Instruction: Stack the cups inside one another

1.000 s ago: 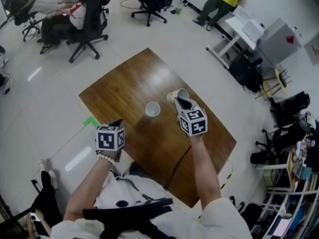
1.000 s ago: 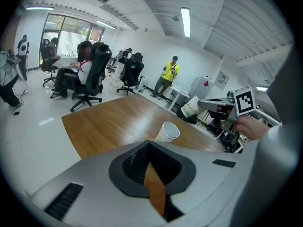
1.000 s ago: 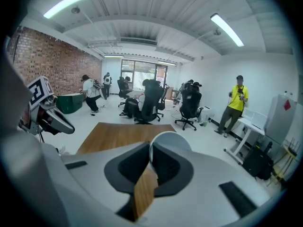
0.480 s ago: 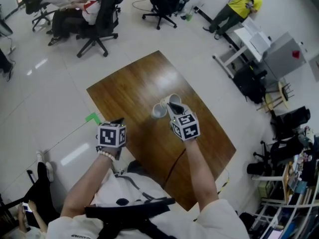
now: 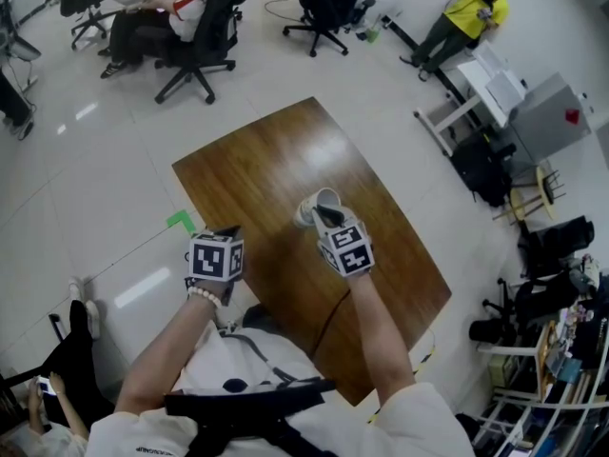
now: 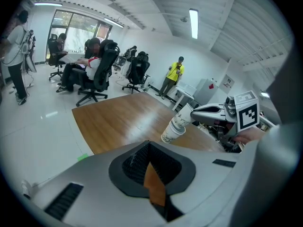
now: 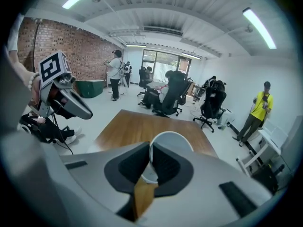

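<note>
- The right gripper (image 7: 149, 157) is clamped on the upper cup (image 7: 173, 141). One jaw is inside the white rim and the other outside, with the wall pinched between the pads.
- From the head view, the right gripper (image 5: 325, 213) holds the upper cup (image 5: 324, 199) over the middle of the table (image 5: 252, 165).
- The left gripper view shows the upper cup (image 6: 183, 118) tilted, with its base entering the mouth of the lower cup (image 6: 169, 135). The lower cup is also tilted, over the middle of the table (image 6: 113, 117).
- It cannot be determined whether the lower cup (image 5: 304, 218) rests on the table.
- The left gripper (image 6: 148, 150) has its jaws together, with nothing between them.
- The left gripper (image 5: 228, 232) hangs at the table's left edge, well apart from both cups.
- A green tape (image 5: 179, 222) mark lies on the floor just beside the table's left edge.
- A dark cable (image 5: 333, 314) crosses the near end of the table.
- Office chairs (image 5: 205, 41) stand on the floor beyond the table's far side.
- A person in a yellow shirt (image 5: 473, 3) is beyond the table's far right corner.
</note>
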A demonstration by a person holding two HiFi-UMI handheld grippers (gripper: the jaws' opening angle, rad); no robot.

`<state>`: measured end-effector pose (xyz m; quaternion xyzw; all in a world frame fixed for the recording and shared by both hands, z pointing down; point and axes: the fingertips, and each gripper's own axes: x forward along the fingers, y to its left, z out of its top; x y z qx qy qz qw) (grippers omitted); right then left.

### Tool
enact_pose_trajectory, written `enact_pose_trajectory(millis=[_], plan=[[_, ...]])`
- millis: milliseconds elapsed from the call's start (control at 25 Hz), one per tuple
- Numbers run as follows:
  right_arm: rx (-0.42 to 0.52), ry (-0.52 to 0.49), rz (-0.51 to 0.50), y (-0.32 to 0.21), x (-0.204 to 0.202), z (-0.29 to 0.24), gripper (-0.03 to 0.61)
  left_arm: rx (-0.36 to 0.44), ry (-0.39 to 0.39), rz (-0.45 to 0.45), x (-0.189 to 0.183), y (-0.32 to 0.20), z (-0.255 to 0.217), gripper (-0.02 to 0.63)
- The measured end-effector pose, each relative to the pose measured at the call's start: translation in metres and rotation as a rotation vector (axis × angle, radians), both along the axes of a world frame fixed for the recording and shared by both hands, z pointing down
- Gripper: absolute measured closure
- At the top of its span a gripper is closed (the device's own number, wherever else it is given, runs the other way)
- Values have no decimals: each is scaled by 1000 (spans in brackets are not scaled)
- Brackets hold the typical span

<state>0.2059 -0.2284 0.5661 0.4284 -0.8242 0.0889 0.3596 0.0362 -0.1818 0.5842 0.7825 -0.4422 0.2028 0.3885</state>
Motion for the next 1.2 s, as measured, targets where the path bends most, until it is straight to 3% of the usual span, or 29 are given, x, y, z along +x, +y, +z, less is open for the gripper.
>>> enact_pose_trajectory(millis=[1200], plan=[[-135,188,-59,7,-4,77,532,-19,2,-32,-17,11,7,615]])
